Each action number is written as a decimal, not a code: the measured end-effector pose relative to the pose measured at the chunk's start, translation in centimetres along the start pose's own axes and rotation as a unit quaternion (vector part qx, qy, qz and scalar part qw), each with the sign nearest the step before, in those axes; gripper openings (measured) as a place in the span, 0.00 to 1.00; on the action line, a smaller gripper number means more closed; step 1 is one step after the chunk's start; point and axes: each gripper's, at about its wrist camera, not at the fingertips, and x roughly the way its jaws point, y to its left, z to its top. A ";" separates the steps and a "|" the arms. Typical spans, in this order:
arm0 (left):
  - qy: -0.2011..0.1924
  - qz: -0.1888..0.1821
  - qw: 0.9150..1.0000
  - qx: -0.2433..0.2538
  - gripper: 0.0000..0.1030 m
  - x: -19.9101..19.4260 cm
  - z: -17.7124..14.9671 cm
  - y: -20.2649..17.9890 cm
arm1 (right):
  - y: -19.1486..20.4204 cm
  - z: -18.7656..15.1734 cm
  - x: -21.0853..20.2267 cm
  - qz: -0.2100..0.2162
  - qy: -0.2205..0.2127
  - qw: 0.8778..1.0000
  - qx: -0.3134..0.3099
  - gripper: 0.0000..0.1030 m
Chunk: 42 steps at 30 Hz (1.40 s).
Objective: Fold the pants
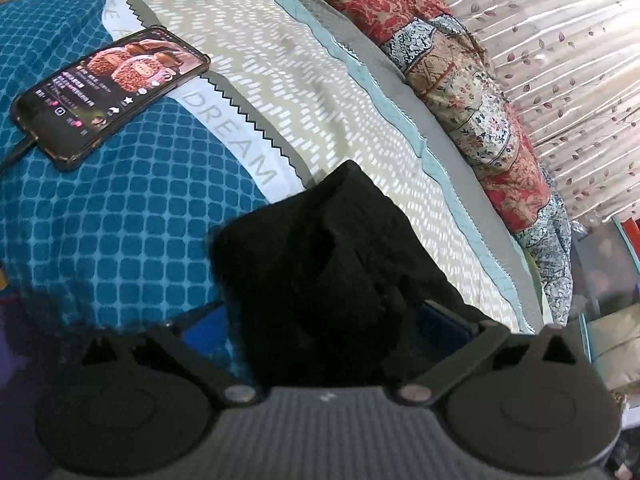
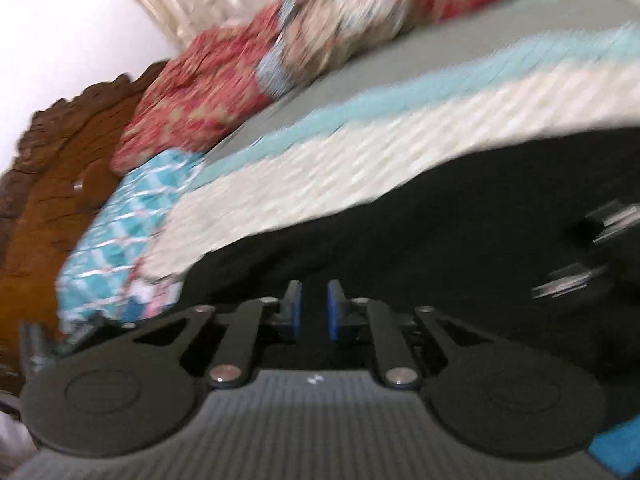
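Note:
The black pants (image 1: 320, 264) lie bunched on the bed. In the left wrist view a thick fold of them fills the space between my left gripper's (image 1: 324, 320) blue-padded fingers (image 1: 444, 320), which stand wide apart around the cloth. In the blurred right wrist view the pants (image 2: 420, 232) spread across the right side. My right gripper (image 2: 314, 308) sits at their near edge with its blue pads (image 2: 334, 312) close together and a narrow gap between them; whether cloth is pinched there I cannot tell. The other gripper's tips (image 2: 580, 256) show over the pants at the right.
A phone (image 1: 108, 92) with a lit screen and a cable lies on the blue patterned bedcover (image 1: 120, 232). Patterned quilts and pillows (image 1: 472, 92) line the bed's far edge by a curtain (image 1: 560, 40). A brown carved headboard (image 2: 60, 184) stands at the left.

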 end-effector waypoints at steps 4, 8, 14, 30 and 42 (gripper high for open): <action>-0.012 -0.007 1.000 0.017 1.00 -0.3 -0.6 0.3 | 0.0 -0.9 4.8 0.034 0.056 0.994 0.083 0.11; -0.021 -0.014 1.000 0.015 1.00 -1.1 -1.2 0.9 | -2.0 -4.6 6.3 0.043 0.082 0.985 0.143 0.00; -0.029 0.003 1.000 0.004 1.00 -2.1 -0.8 1.3 | -1.3 -4.1 5.9 0.043 0.086 0.985 0.141 0.00; -0.058 -0.050 0.989 0.124 0.29 -1.7 -0.7 -6.0 | -1.0 -4.9 6.7 0.035 0.080 0.986 0.140 0.00; 0.071 -0.077 0.914 0.391 0.60 5.8 -11.8 -18.9 | -7.8 -2.4 -3.5 -0.036 -0.079 0.977 0.197 0.26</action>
